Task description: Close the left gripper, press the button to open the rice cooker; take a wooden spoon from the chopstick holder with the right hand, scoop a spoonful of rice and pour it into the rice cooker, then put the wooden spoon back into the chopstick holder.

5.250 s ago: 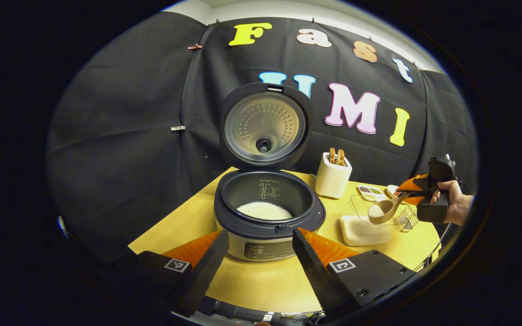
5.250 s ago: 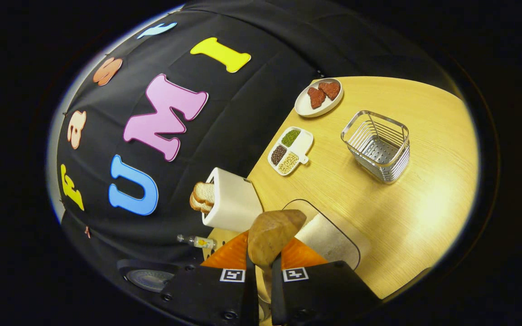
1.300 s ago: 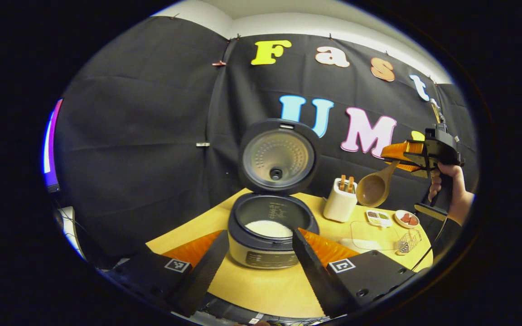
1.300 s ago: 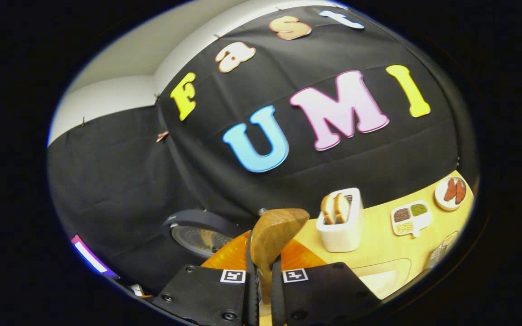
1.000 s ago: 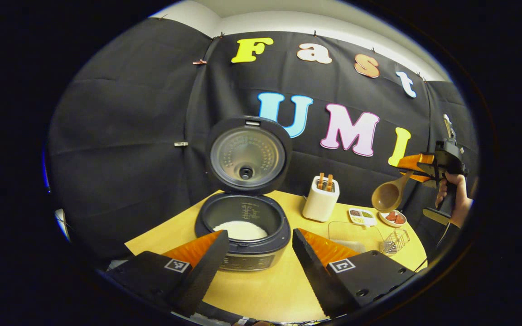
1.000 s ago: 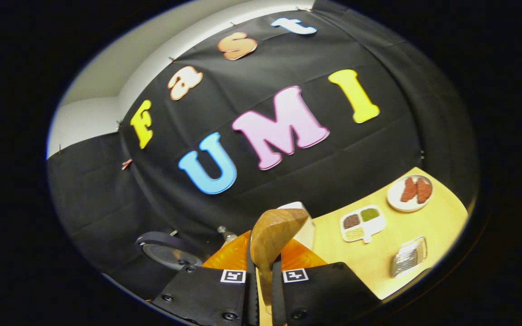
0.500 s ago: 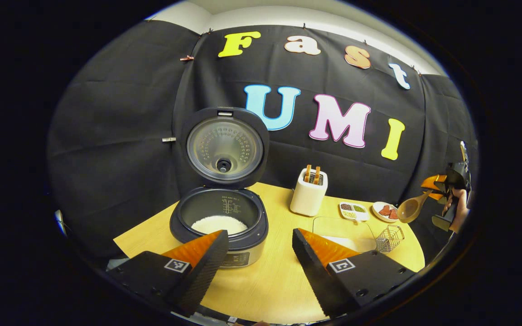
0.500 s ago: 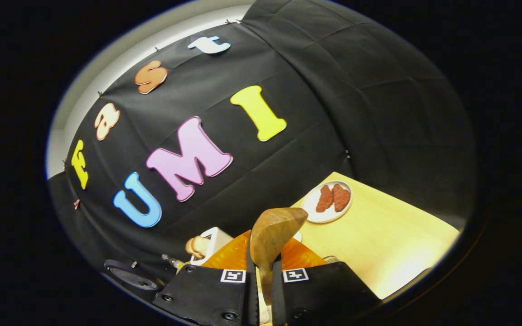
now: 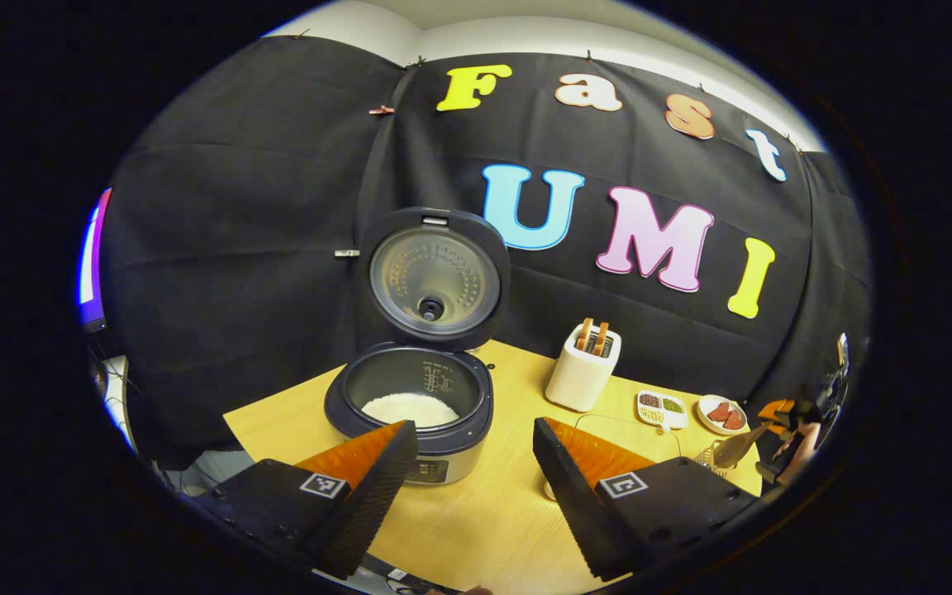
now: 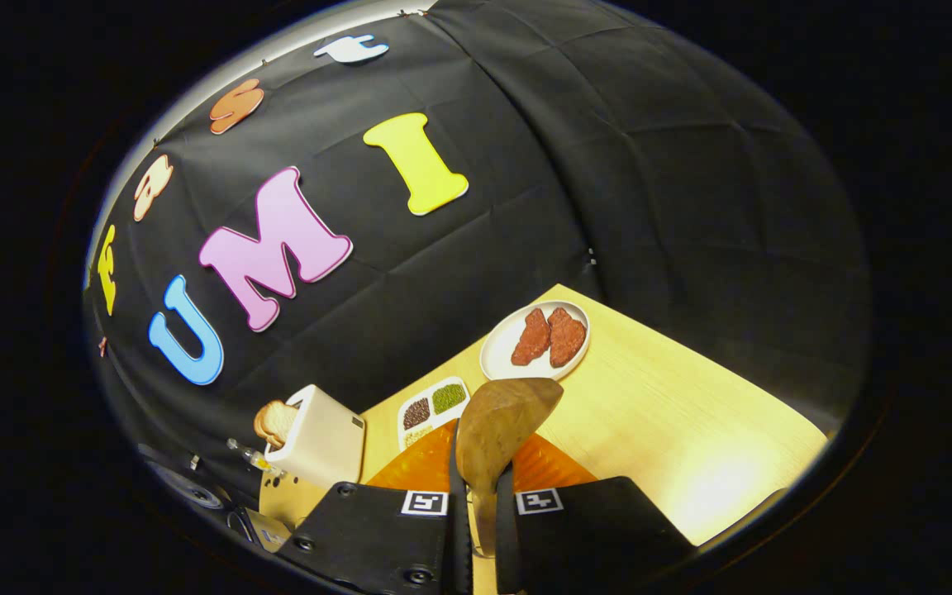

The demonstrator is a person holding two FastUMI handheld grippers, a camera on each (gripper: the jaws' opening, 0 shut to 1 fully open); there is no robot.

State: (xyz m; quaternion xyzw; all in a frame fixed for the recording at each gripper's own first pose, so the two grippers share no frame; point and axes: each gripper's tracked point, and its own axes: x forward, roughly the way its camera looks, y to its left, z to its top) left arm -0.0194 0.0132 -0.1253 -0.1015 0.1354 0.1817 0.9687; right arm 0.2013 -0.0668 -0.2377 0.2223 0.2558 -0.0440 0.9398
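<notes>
Gripping wooden spoon (image 10: 502, 423), right gripper (image 10: 477, 529); rice cooker (image 9: 412, 402) lid up.

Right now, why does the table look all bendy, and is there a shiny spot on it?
In the left gripper view the fisheye lens bows the table and shrinks the right gripper at the rim. In the right gripper view a bright glare patch whitens the wood, and the wooden spoon, very close to the lens, looks oversized and a little soft.
</notes>
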